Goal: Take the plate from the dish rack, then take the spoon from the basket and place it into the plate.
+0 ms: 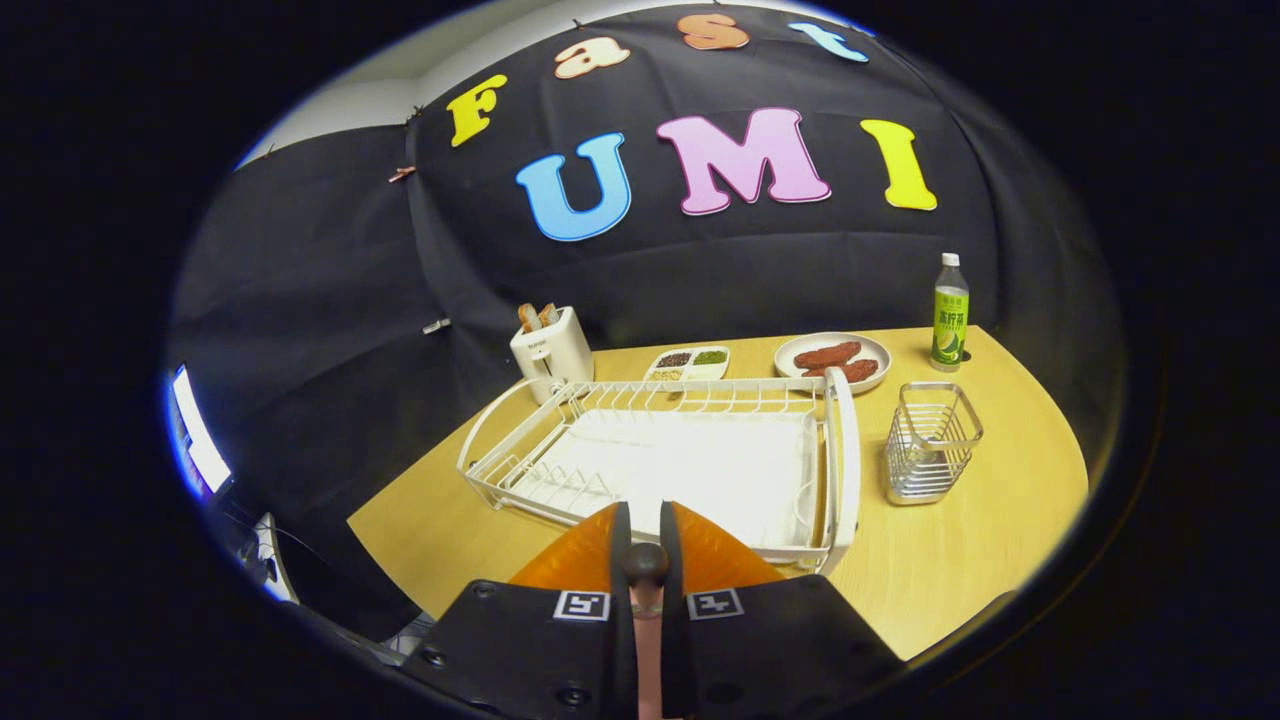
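Between the narrowly set fingers of the gripper (645, 545), a dark round-ended handle is pinched, probably the spoon (646, 562), though little of it can be made out; its long axis is run back along the fingers. Just ahead, the dish rack (845, 450) is seen with bare slots, and the wire basket (932, 440) is stood beyond it to the right. Where the task's plate lies from the tool cannot be told, so the placing direction is left unjudged.
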A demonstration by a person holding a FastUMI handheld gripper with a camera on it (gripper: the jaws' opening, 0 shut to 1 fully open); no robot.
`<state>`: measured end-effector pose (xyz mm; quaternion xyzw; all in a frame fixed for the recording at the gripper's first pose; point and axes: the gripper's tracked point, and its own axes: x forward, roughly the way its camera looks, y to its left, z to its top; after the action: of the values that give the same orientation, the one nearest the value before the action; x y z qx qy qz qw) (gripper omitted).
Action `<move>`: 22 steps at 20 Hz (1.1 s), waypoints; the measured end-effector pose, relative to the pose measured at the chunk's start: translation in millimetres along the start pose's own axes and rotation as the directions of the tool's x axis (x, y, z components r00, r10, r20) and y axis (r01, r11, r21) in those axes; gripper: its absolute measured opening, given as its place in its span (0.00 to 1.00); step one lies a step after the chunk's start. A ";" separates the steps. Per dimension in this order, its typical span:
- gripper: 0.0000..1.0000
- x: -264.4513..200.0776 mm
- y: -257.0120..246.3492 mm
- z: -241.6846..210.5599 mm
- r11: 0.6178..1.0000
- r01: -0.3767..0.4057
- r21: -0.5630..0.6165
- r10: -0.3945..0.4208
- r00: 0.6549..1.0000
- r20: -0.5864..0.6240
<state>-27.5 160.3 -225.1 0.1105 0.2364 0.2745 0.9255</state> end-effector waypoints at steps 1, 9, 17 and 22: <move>0.13 2.7 0.3 -3.9 1.000 -0.002 0.007 0.002 1.000 0.002; 0.17 5.0 -6.2 -14.9 1.000 -0.024 0.017 0.024 1.000 -0.020; 0.30 -7.0 -46.9 -45.1 0.998 0.017 0.059 -0.010 0.993 -0.120; 0.67 -14.6 -51.9 -62.1 0.997 0.040 0.066 -0.027 0.983 -0.182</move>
<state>-45.6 113.9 -290.6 0.1134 0.3306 0.2594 0.9003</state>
